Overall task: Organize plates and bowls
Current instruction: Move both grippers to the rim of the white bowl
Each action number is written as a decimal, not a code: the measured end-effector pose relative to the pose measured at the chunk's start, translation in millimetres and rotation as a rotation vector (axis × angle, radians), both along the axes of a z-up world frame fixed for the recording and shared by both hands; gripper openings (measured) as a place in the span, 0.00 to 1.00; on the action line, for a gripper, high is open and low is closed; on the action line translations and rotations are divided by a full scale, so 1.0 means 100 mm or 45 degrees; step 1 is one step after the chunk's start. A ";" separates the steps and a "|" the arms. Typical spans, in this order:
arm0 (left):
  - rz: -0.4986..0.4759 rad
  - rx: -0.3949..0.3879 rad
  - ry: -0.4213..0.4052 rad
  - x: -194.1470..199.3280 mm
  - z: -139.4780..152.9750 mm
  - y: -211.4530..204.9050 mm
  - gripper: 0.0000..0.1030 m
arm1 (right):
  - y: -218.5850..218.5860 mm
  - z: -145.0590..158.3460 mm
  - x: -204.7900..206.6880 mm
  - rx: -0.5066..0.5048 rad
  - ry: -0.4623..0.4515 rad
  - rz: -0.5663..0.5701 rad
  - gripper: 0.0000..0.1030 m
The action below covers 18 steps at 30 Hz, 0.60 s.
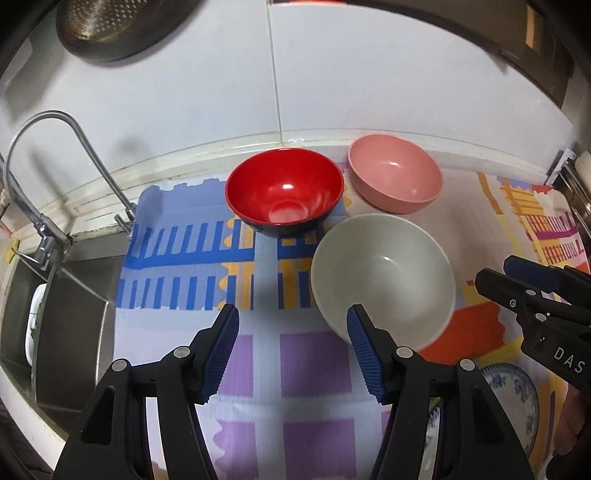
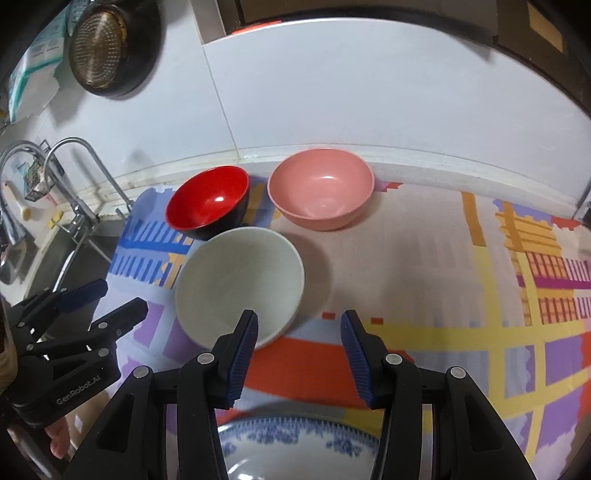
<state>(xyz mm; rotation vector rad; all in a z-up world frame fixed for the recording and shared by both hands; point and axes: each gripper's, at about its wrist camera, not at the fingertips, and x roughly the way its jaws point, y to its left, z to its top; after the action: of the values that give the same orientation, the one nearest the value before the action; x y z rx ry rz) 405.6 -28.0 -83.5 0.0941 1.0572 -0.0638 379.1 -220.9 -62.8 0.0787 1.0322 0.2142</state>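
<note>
Three bowls stand on a patterned mat (image 1: 184,350) (image 2: 424,258). A red bowl with a black outside (image 1: 284,190) (image 2: 207,201) and a pink bowl (image 1: 395,177) (image 2: 320,188) are at the back by the wall. A pale grey-white bowl (image 1: 384,275) (image 2: 240,284) stands in front of them. A blue-patterned white plate (image 1: 517,398) (image 2: 299,446) lies near the front edge. My left gripper (image 1: 291,321) is open and empty, its right finger over the white bowl's near rim. My right gripper (image 2: 299,326) is open and empty, above the plate, just right of the white bowl.
A steel sink (image 1: 70,302) with a tall faucet (image 1: 44,177) (image 2: 74,184) lies left of the mat; a dish leans inside it (image 1: 35,325). A metal colander (image 1: 107,26) (image 2: 107,48) hangs on the white tiled wall. A rack edge (image 1: 576,184) shows at far right.
</note>
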 end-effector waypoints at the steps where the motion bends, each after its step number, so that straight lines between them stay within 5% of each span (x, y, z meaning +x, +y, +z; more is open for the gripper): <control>1: -0.001 0.002 0.006 0.03 -0.03 0.00 0.58 | 0.00 -0.03 0.05 0.003 0.007 -0.002 0.47; 12: 0.016 -0.002 0.075 0.29 -0.34 0.00 0.58 | 0.02 -0.31 0.38 -0.007 0.085 -0.011 0.46; 18: 0.023 -0.005 0.097 0.39 -0.44 0.01 0.54 | 0.04 -0.46 0.47 -0.012 0.137 -0.009 0.36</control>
<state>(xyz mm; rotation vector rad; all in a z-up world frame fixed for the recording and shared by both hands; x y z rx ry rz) 444.8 -27.5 -127.7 0.0788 1.1341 -0.0538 426.4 -217.3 -108.6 0.0863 1.1397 0.2001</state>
